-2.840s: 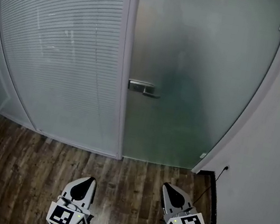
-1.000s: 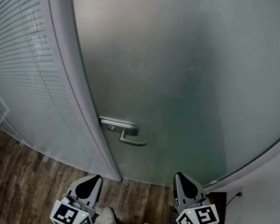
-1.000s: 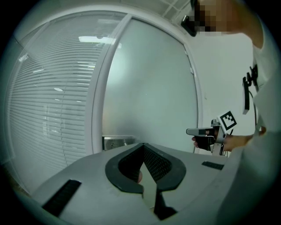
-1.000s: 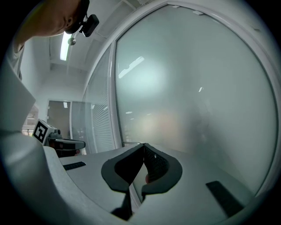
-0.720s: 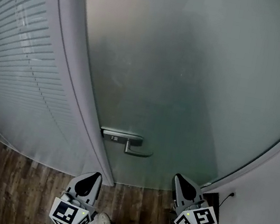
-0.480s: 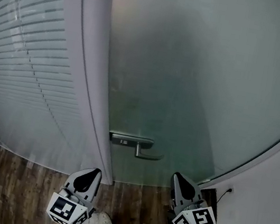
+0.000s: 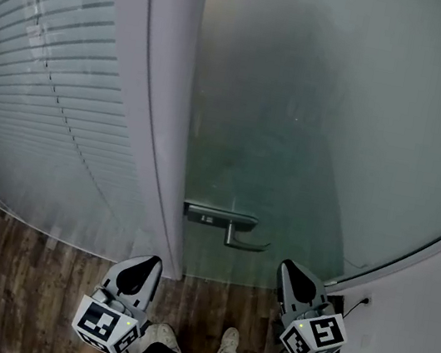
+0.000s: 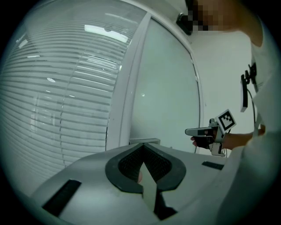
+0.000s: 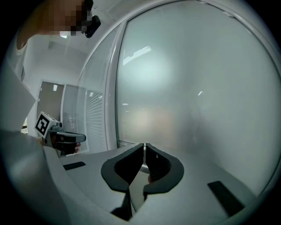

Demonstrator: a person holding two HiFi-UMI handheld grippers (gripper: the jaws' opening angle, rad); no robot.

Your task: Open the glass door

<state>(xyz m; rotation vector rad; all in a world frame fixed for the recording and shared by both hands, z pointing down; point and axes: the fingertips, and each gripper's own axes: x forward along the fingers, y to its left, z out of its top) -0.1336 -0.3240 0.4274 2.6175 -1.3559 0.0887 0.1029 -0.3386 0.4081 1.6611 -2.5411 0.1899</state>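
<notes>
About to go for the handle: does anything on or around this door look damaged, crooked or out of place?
Nothing stands out. The frosted glass door looks unbroken, its lever handle sits level, and the left gripper and right gripper are shut, empty, not touching it.

Floor [image 7: 10, 269]: dark wood planks.
Partition [image 7: 70, 213], left: glazed, horizontal blinds [image 7: 54, 66] behind.
Wall [image 7: 422, 325], right: plain white, socket [image 7: 365, 302] low down.

glass door [image 7: 324, 114]: we note frosted grey-green pane, upright, shut | left edge meets the white frame post [image 7: 159, 118] | lever handle [image 7: 238, 232]: metal, on a long plate at the door's left edge, low in head view; lever level, pointing right
</notes>
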